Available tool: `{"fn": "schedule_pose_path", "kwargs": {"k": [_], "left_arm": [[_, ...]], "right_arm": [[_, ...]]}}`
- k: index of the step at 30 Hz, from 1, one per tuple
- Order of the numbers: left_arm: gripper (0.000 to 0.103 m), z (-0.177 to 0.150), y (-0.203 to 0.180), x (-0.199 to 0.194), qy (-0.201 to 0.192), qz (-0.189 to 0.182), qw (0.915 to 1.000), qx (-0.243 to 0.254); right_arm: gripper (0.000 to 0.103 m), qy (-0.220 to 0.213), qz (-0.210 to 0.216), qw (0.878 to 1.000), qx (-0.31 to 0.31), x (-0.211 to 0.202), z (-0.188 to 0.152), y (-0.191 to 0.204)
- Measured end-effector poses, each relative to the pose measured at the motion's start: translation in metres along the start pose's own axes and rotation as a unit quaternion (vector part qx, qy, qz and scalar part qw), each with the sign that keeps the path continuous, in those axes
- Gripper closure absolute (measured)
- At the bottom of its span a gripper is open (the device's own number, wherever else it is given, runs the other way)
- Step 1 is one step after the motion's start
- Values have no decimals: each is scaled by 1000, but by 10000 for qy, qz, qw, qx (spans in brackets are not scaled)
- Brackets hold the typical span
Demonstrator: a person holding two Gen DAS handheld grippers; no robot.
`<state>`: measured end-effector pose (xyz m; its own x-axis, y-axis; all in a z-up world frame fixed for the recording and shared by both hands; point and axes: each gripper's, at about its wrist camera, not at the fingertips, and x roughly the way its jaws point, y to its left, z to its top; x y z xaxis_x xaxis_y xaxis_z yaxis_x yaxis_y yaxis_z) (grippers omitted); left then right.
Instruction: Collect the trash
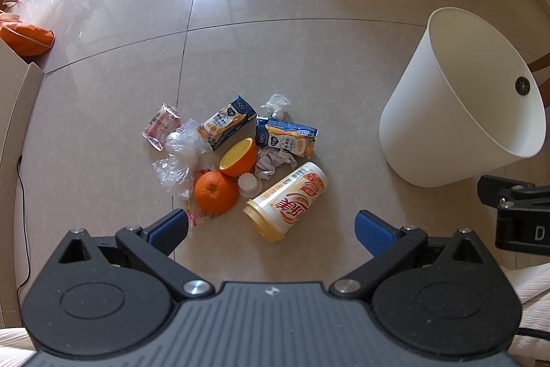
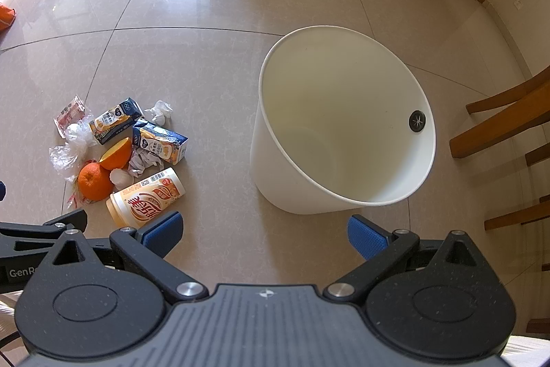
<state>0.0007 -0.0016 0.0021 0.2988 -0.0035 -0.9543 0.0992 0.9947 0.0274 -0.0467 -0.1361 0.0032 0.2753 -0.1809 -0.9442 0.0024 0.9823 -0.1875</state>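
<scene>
On the glossy beige tiled floor [image 1: 309, 64], a heap of trash lies left: a whole orange [image 1: 216, 192], a cream plastic drink cup [image 1: 285, 202] on its side, two blue milk cartons [image 1: 227, 122]. The left gripper [image 1: 271, 227] hovers wide open above the heap, empty. The right gripper [image 2: 264, 229], also spread wide and empty, faces the white plastic bin [image 2: 343, 126] standing right of the heap.

Bin [image 1: 447, 112] base hidden behind its own wall. Wrapper [image 1: 199, 215] partly hidden under orange [image 1: 216, 192]. Chair [image 2: 508, 122] cut off at 3 o'clock.
</scene>
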Motion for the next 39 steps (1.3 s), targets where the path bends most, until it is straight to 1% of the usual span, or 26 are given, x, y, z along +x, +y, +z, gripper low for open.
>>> {"fn": "schedule_pose_path", "kwargs": {"k": [10, 20, 24, 32, 36, 39], "left_arm": [[1, 2, 0, 0, -14, -84, 9999, -101], [1, 1, -1, 1, -55, -75, 9999, -72], [1, 2, -1, 0, -174, -60, 9998, -38], [1, 7, -7, 1, -615, -111, 9980, 58], [1, 9, -12, 5, -674, -124, 9975, 170], [1, 9, -13, 10, -644, -114, 9977, 187]], "right_arm": [[0, -15, 18, 10000, 19, 0, 0, -1], [0, -49, 40, 10000, 32, -2, -1, -3], [0, -90, 71, 9999, 54, -2, -1, -4], [0, -225, 139, 9996, 56, -2, -1, -6], [0, -328, 217, 9992, 64, -4, -1, -6], [0, -456, 261, 9986, 11, -6, 0, -6]]}}
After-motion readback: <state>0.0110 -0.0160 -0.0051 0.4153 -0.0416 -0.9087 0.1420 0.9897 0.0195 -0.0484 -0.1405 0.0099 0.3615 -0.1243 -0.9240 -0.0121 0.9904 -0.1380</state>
